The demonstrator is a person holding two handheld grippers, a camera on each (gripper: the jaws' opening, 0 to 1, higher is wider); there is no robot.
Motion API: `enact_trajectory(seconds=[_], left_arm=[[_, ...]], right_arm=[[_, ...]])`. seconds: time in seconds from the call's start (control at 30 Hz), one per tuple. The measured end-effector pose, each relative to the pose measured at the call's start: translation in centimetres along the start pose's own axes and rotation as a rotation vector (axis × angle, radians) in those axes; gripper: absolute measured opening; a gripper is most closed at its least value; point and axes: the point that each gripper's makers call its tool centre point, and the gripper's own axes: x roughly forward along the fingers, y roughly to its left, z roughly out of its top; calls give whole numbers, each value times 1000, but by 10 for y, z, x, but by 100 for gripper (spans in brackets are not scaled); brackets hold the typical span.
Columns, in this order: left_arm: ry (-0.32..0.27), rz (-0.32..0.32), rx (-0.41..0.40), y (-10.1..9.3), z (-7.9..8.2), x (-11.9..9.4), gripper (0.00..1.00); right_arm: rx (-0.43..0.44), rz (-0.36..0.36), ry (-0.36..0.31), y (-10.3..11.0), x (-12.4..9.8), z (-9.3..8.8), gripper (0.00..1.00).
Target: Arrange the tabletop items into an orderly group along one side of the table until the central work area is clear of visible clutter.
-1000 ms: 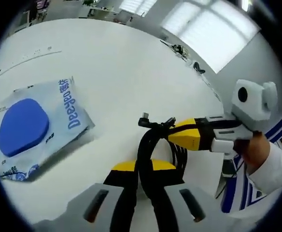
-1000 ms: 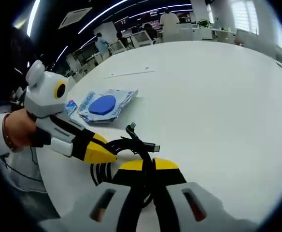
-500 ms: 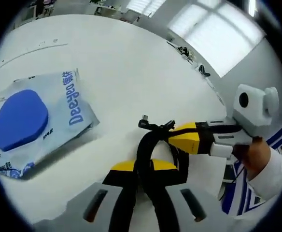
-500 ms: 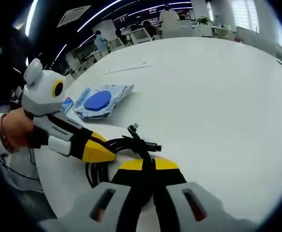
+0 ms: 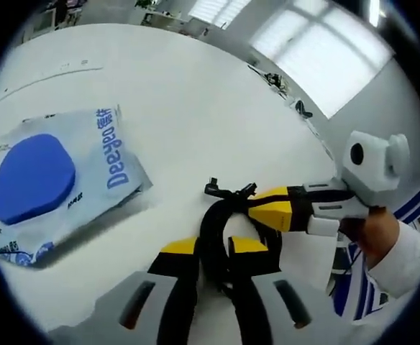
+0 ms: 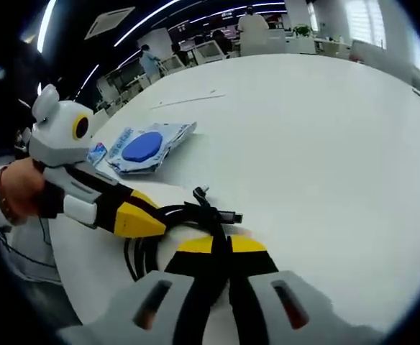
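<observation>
A black coiled cable [image 5: 213, 230] runs between the yellow-tipped jaws of my left gripper [image 5: 213, 248], which is shut on it. My right gripper [image 5: 271, 210] comes in from the right and pinches the same coil near its plug ends [image 5: 216, 188]. In the right gripper view the cable [image 6: 195, 215] passes up between the jaws of my right gripper [image 6: 221, 246], shut on it, and the left gripper [image 6: 134, 219] reaches in from the left. A blue-and-white wipes pack [image 5: 48, 180] with a blue oval lid lies flat to the left, also seen as the pack [image 6: 144, 147].
The white table [image 6: 318, 144] stretches far beyond the cable. Its near edge [image 6: 88, 287] runs close to the coil, beside the person's hand [image 6: 16, 194]. A thin line [image 6: 188, 100] lies far back. Desks and people stand in the room behind.
The left gripper has drawn back slightly along the coil and its jaws look a touch wider. The coil hangs lower toward the table. The pack has not moved.
</observation>
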Motion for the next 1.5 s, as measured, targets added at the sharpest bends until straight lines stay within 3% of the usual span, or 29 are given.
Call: enact_trajectory(seconds=[0.93,1.5], left_arm=[[-3,-2,42,-2,2,-12,31],[-15,-6,79,-2,5,-24,43]], right_arm=[[-3,-48,-55,-1,-11,10,17],[-12,-76,-99,1,-24,27,25]])
